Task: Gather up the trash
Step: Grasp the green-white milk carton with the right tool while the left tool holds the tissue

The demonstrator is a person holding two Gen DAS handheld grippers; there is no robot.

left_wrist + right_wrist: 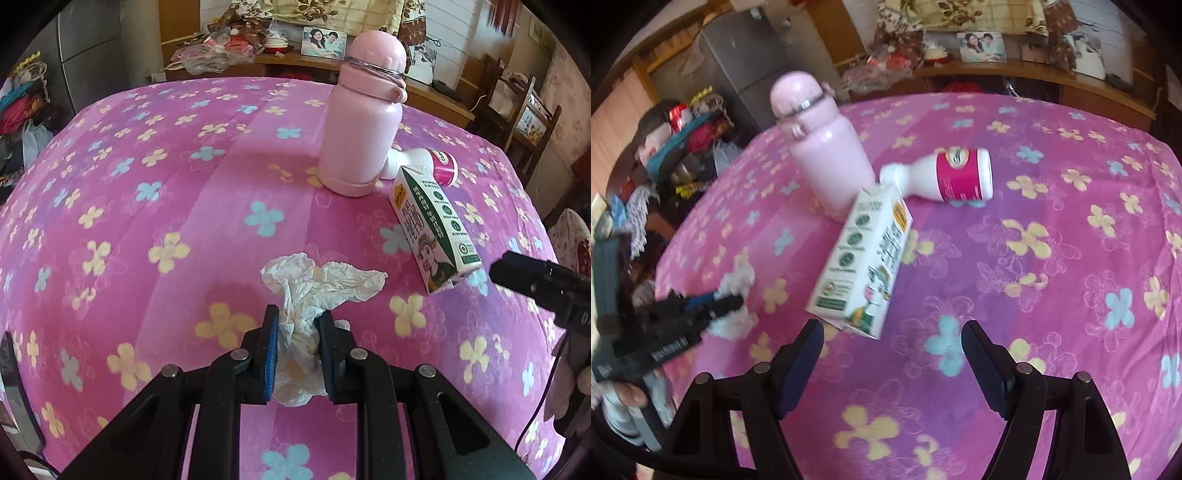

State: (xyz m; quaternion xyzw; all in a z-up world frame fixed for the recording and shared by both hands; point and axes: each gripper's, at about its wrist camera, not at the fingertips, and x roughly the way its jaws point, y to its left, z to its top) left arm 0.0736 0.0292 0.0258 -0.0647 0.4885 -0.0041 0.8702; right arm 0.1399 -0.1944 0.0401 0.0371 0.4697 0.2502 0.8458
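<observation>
My left gripper is shut on a crumpled white tissue that lies on the pink flowered cloth. A white and green milk carton lies on its side to the right. It also shows in the right wrist view, just ahead of my open right gripper, which is empty. A white bottle with a magenta label lies on its side behind the carton. The left gripper and tissue show at the left of the right wrist view.
A tall pink flask stands upright beside the lying bottle. A wooden shelf with a photo and bags runs behind the table. A grey fridge and piled clothes are at the left. A wooden chair is at the right.
</observation>
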